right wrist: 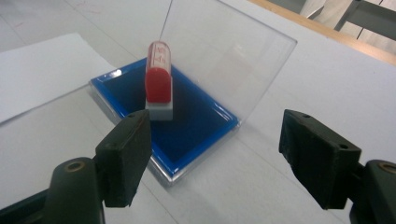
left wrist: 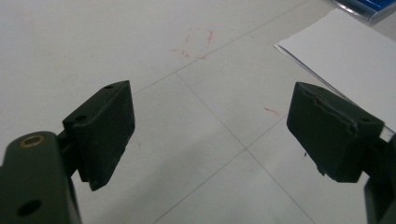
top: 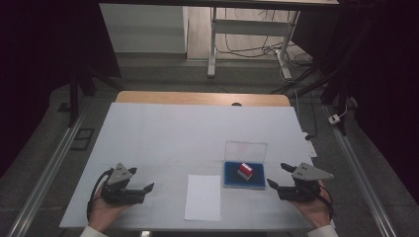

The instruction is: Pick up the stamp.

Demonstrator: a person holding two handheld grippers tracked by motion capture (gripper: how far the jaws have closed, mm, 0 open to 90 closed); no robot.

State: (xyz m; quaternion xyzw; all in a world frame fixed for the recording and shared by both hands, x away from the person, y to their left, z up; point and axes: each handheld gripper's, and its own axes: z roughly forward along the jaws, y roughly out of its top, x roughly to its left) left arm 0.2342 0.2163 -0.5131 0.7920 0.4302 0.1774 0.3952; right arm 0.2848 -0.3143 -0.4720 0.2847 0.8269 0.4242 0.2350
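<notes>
A red stamp [top: 245,171] [right wrist: 159,81] with a white base stands on a blue ink pad [top: 231,175] [right wrist: 196,126], whose clear lid [top: 245,150] [right wrist: 224,51] is raised upright behind it. Left of the pad lies a white sheet of paper [top: 203,197] [left wrist: 345,60]. My right gripper [top: 277,175] [right wrist: 215,149] is just right of the pad, pointing at it, jaws open and empty. My left gripper [top: 142,179] [left wrist: 210,126] rests low over the table at the front left, open with nothing between its jaws. A corner of the ink pad [left wrist: 373,5] is at the top right of the left gripper view.
The table has a white cover [top: 173,133] with faint grid lines and small red marks [left wrist: 198,39]. A wooden edge [top: 197,98] runs along its far side. Beyond it stand a desk frame [top: 247,34] and floor cables [top: 257,49]. Metal rails [top: 49,168] flank the table.
</notes>
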